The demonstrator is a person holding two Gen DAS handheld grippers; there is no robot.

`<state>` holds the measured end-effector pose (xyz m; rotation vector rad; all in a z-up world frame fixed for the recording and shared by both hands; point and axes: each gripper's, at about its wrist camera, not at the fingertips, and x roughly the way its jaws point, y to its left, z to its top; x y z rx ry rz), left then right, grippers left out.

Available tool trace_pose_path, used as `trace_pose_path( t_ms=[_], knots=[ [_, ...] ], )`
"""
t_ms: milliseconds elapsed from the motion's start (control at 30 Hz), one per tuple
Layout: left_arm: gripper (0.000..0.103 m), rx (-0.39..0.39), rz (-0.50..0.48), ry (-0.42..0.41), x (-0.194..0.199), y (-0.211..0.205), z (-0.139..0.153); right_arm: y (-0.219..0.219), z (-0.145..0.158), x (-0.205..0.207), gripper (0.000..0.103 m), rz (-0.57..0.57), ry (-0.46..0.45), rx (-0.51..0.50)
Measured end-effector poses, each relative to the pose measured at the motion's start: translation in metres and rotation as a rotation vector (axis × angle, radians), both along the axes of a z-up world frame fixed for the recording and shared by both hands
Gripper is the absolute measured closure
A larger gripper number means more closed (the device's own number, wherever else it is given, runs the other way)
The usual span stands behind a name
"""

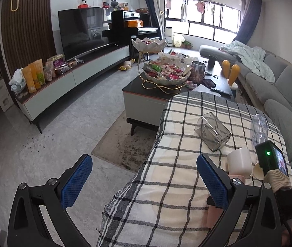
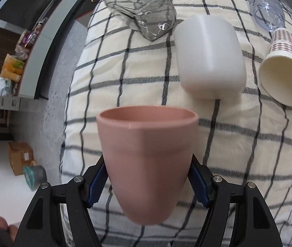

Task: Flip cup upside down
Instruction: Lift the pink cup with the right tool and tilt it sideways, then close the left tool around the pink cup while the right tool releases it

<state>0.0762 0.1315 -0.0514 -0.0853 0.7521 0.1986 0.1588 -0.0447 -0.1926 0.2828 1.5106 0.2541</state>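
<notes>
My right gripper [image 2: 148, 183] is shut on a pink cup [image 2: 146, 156]. Its blue pads press both sides of the cup's lower body. The cup is upright with its open mouth up, held above the checked cloth [image 2: 125, 86]. A sliver of the pink cup [image 1: 215, 216] shows behind my left gripper's right finger in the left wrist view. My left gripper [image 1: 143, 183] is open and empty, over the left edge of the checked cloth [image 1: 176, 185].
On the cloth lie a white cup [image 2: 209, 57] on its side, a paper cup [image 2: 284, 78] on its side, a smoky glass vase [image 2: 146, 16] and a clear plastic bottle [image 2: 265, 2]. A coffee table [image 1: 146, 98] with snack bowls stands beyond. A grey sofa [image 1: 286, 94] runs along the right.
</notes>
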Motion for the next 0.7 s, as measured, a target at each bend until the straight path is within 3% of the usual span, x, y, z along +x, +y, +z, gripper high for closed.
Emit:
trace_pose_path(
  t_ms=[200, 333, 700],
  knots=[
    [0.0, -0.008, -0.003, 0.012, 0.003, 0.0, -0.005, -0.003, -0.004, 0.003, 0.032, -0.002, -0.025, 0.003],
    [0.0, -0.009, -0.005, 0.016, 0.001, -0.002, -0.005, -0.013, -0.003, -0.003, 0.017, -0.012, -0.036, 0.01],
    [0.0, 0.005, -0.046, -0.093, -0.034, -0.037, -0.003, -0.075, 0.055, -0.049, 0.014, -0.118, -0.214, 0.025]
  ],
)
